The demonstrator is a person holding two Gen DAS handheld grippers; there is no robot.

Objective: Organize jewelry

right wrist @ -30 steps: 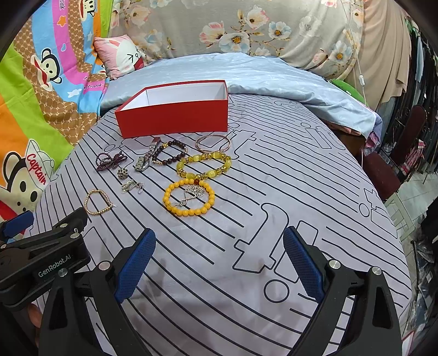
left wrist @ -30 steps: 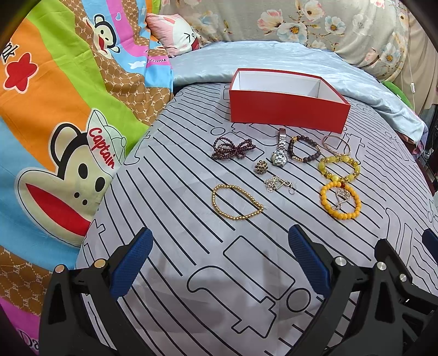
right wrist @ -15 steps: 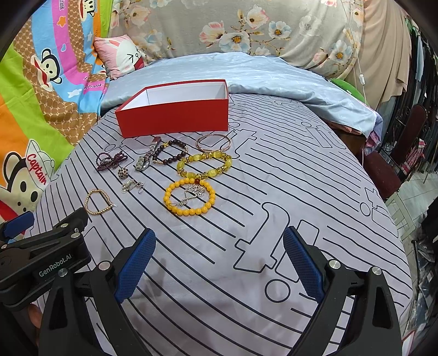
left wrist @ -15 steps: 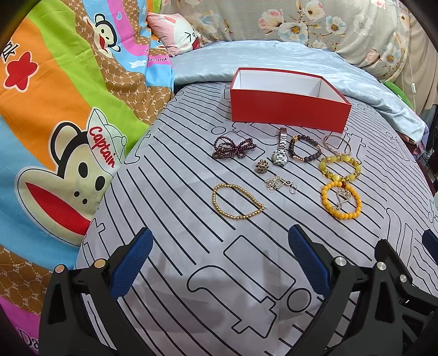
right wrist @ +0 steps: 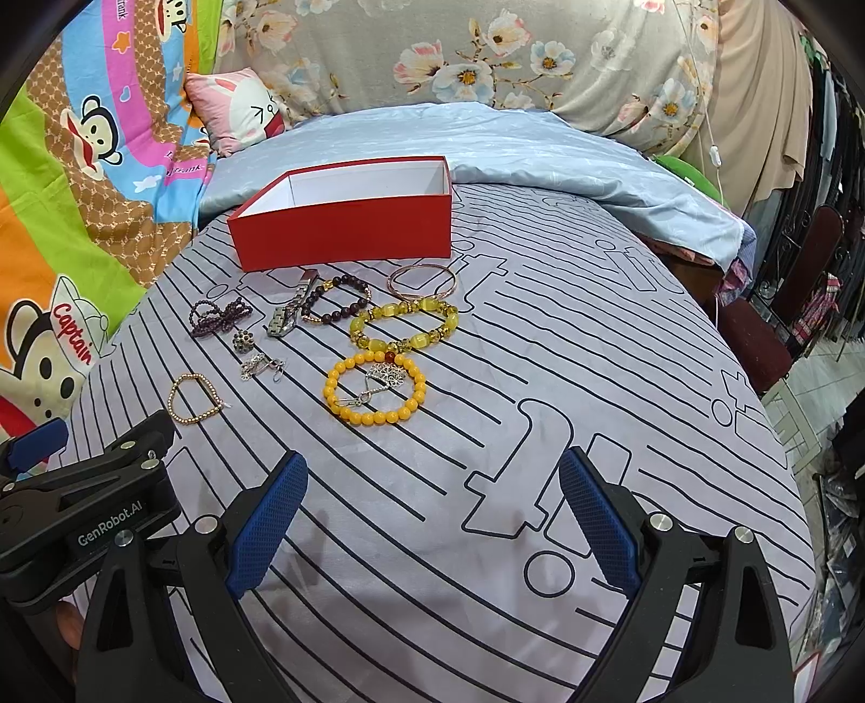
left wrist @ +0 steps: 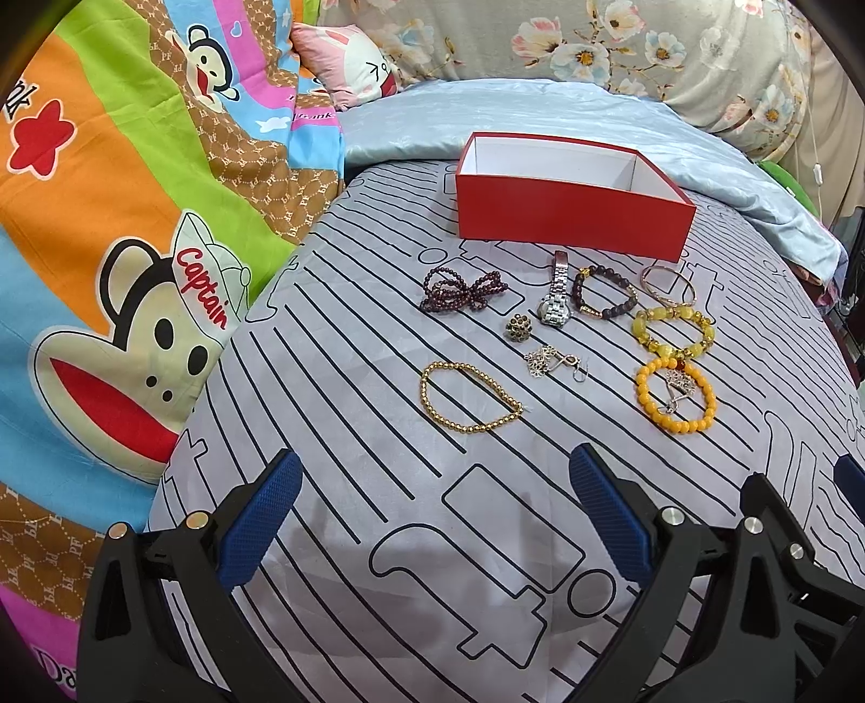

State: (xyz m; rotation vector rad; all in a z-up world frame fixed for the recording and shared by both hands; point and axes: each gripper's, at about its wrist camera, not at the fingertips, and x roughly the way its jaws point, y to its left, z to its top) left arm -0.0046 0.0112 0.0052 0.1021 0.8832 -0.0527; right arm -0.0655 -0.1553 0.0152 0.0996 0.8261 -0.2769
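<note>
An empty red box (left wrist: 573,224) (right wrist: 346,232) with a white inside stands at the far side of the striped grey bedsheet. In front of it lie a gold bead bracelet (left wrist: 469,397) (right wrist: 193,399), a dark purple bead string (left wrist: 464,292), a silver watch (left wrist: 557,300), a round brooch (left wrist: 519,328), a silver chain (left wrist: 554,363), a dark bead bracelet (left wrist: 604,294), a thin bangle (right wrist: 423,281), a yellow stone bracelet (right wrist: 403,324) and an orange bead bracelet (left wrist: 676,397) (right wrist: 374,388). My left gripper (left wrist: 432,508) and right gripper (right wrist: 430,511) hover open and empty, short of the jewelry.
A bright cartoon monkey blanket (left wrist: 119,259) rises on the left. A pale blue quilt (right wrist: 486,146) and a floral cushion (right wrist: 486,48) lie behind the box. The bed's edge drops off at the right beside a chair (right wrist: 778,324). The left gripper's body (right wrist: 81,486) sits at my right view's lower left.
Both views have crept slightly toward the jewelry; the items sit a little lower in frame. Both grippers stay open and nothing on the bed has moved.
</note>
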